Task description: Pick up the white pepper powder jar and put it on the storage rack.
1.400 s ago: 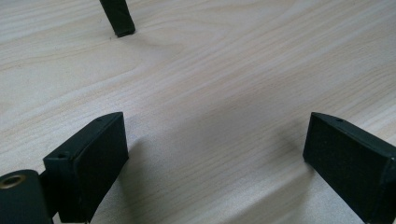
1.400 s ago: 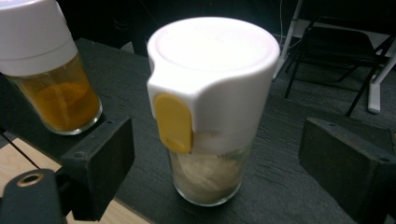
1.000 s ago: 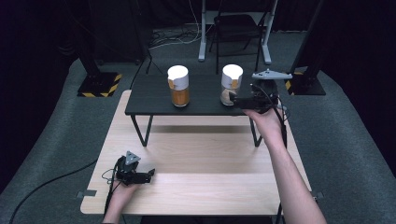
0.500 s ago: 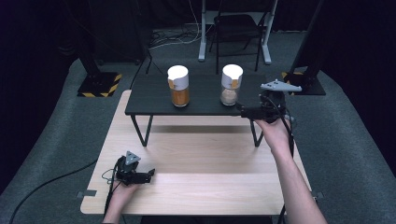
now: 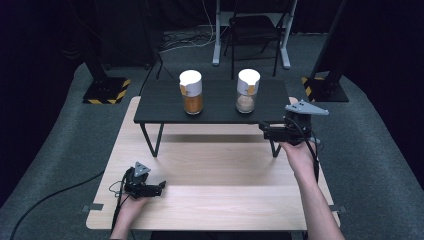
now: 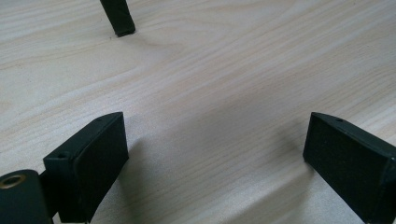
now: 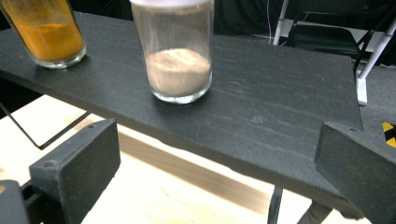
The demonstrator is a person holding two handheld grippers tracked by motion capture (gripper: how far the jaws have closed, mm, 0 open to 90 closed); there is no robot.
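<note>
Two white-lidded glass jars stand on a low black shelf (image 5: 220,107): one holds orange powder (image 5: 192,95), the other beige powder (image 5: 247,92). My right gripper (image 5: 264,131) hovers at the shelf's front right corner and points left. It is open, its jaws have just been opening, and nothing is between them. In the right gripper view the beige jar (image 7: 177,70) stands ahead on the shelf (image 7: 280,93), beyond the right gripper (image 7: 219,140), with the orange jar (image 7: 51,32) at far left. My left gripper (image 5: 160,187) rests open on the wooden table (image 5: 220,170), the left gripper (image 6: 215,140) over bare wood.
The shelf stands on thin black legs (image 5: 151,140); one leg foot (image 6: 119,18) is ahead of the left gripper. Behind the table are a chair (image 5: 255,30) and stands with yellow-black bases (image 5: 105,92). A cable (image 5: 50,200) trails on the floor at left.
The right gripper has drawn back from beside the beige jar, moving right, toward the person and lower, to the shelf's front right corner. The left gripper has stayed put.
</note>
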